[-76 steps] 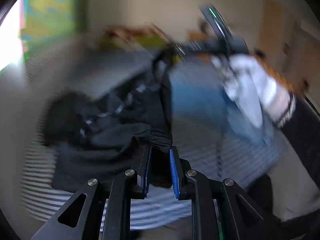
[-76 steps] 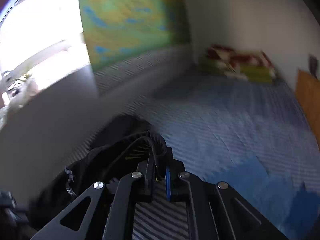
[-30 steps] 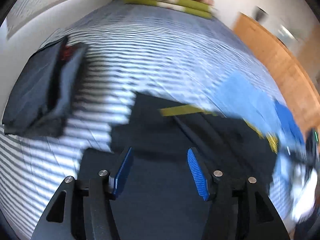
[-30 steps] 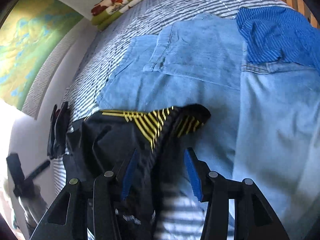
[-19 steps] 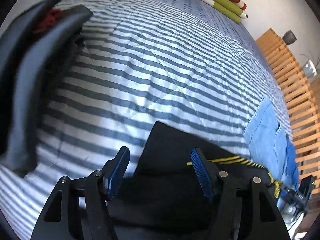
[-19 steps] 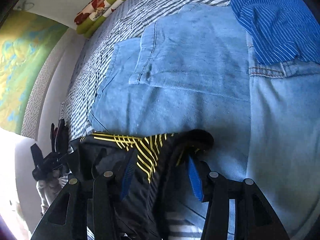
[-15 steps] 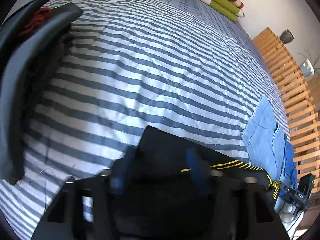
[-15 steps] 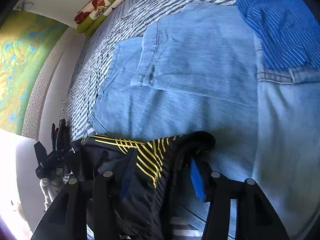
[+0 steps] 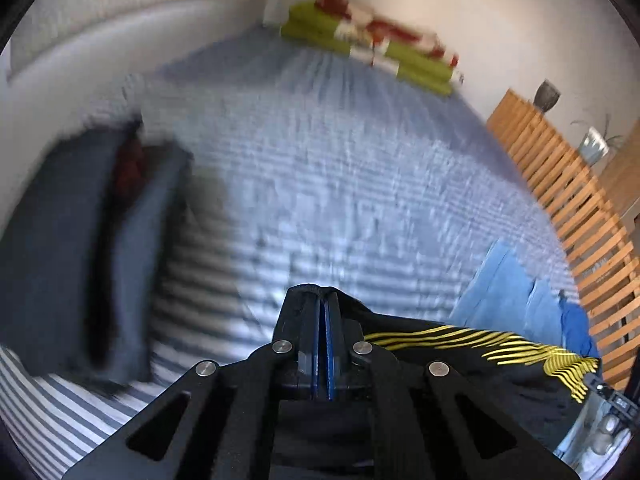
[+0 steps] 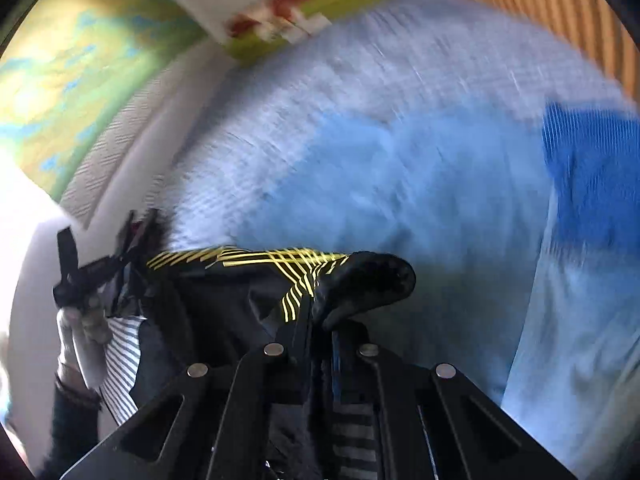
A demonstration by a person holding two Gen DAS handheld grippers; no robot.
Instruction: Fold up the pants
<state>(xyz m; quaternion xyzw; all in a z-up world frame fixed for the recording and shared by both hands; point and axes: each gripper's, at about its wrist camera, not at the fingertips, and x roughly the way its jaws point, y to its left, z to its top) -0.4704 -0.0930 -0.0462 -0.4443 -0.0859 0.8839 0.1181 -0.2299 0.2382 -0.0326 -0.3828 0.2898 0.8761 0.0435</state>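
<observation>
The black pants [image 9: 472, 364] with yellow stripes are seen lying on the striped bed [image 9: 340, 184], partly over a spread of light blue jeans [image 10: 400, 168], and both ends of one edge are taken up. The left gripper [image 9: 321, 320] is closed flat, its blue pads together on a black fold of the pants at its tip. The right gripper [image 10: 320, 320] is likewise pinched on the pants, with a dark lobe of cloth and the yellow-striped band bulging out just past its fingers. In the right wrist view the left gripper is also seen at the far end of the same garment, held by a gloved hand [image 10: 80, 332]. The step in hand is judged to be the lift that starts a fold: the two corners are gripped and both views are smeared with motion. The next move is thought to call for carrying both corners across together and level, so that the edge is laid on the opposite edge without dragging the jeans beneath. A folded dark garment [image 9: 72, 248] is noted at the left of the bed, and a stack of green and red bedding [image 9: 368, 52] at its far end. Compared with half a second ago, both grippers, then standing open over the cloth, have been shut on it, and the cameras have been tipped up toward the wall.
</observation>
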